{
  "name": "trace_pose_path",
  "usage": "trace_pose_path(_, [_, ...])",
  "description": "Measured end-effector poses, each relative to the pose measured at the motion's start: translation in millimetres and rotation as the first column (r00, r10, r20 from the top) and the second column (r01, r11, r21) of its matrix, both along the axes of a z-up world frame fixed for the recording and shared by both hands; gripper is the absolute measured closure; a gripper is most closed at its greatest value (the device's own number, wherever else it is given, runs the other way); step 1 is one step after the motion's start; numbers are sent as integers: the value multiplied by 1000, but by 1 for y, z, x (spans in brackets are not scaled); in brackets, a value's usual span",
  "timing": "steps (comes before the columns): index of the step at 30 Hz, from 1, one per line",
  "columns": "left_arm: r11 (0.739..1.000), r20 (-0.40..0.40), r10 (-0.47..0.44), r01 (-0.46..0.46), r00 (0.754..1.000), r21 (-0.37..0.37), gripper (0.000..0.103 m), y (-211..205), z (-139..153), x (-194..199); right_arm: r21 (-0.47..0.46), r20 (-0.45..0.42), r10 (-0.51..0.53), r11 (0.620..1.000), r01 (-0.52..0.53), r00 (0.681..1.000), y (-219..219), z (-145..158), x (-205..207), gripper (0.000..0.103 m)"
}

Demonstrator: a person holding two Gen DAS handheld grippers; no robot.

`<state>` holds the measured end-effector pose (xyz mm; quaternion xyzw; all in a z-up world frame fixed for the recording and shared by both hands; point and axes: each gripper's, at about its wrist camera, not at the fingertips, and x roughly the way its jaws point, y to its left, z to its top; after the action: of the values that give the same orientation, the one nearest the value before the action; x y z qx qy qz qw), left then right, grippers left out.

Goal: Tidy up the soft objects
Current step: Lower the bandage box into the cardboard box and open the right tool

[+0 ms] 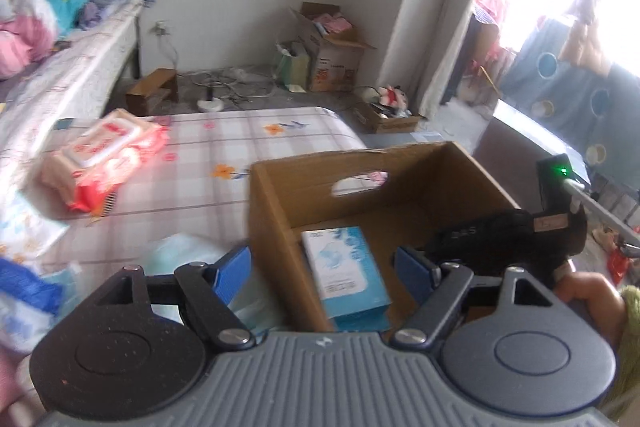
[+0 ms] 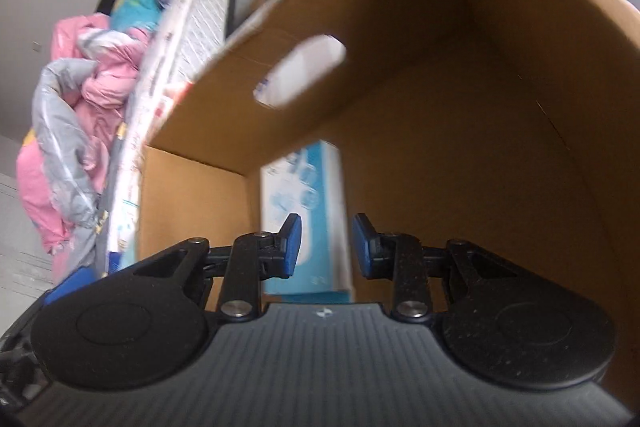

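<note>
Left gripper (image 1: 324,267): jaws spread wide, nothing between the blue pads (image 1: 234,269), hovering over the near rim of the cardboard box (image 1: 432,187). No contact with anything visible.

Right gripper (image 2: 326,247): jaws narrowed to a modest gap, pads (image 2: 294,247) clear of one another, nothing clamped between them. Pointed down into the same box (image 2: 460,87), straight at the light blue tissue pack (image 2: 316,195) beyond the tips; no pad seen pressing on it. Seen from the left wrist view as a black body (image 1: 500,239) reaching in over the right wall of the box, with a bare hand (image 1: 588,291) and a yellow-green sleeve (image 1: 632,327) behind it, and a small black module with a green light (image 1: 558,175) above.

Tissue pack (image 1: 346,279) inside the box, against the left wall, white panel with pale blue artwork facing up. Printing present on that panel but too blurred to read. Oval hand-hole (image 1: 360,181) cut in the far wall of the box.

Box on a bed covered with a checked, flower-printed sheet (image 1: 248,147). Red and white wipes pack (image 1: 108,159) lying on the sheet, well apart from the box to the left, red lettering on its lid unreadable. Pale green soft pack (image 1: 180,251) just beside the box's left wall, under the left finger. Blue and white packs (image 1: 24,287) at the left edge.

Small white digits on the right gripper's body, not legible with certainty. Orange print on a carton (image 1: 336,55) by the far wall, also unreadable.
</note>
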<state>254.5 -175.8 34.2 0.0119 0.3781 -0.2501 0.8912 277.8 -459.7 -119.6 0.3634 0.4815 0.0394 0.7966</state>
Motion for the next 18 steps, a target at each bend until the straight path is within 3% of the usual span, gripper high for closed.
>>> trace_pose_path(6, [998, 4, 64, -64, 998, -19, 22, 46, 7, -23, -29, -44, 73, 997, -75, 996, 23, -8, 5, 75])
trace_pose_path(9, [996, -3, 88, -88, 996, -25, 22, 62, 3, -36, -76, -80, 105, 991, -111, 991, 42, -15, 8, 81])
trace_pose_path(18, [994, -37, 107, -108, 994, -26, 22, 96, -16, -63, -136, -49, 168, 975, -173, 985, 84, -8, 35, 84])
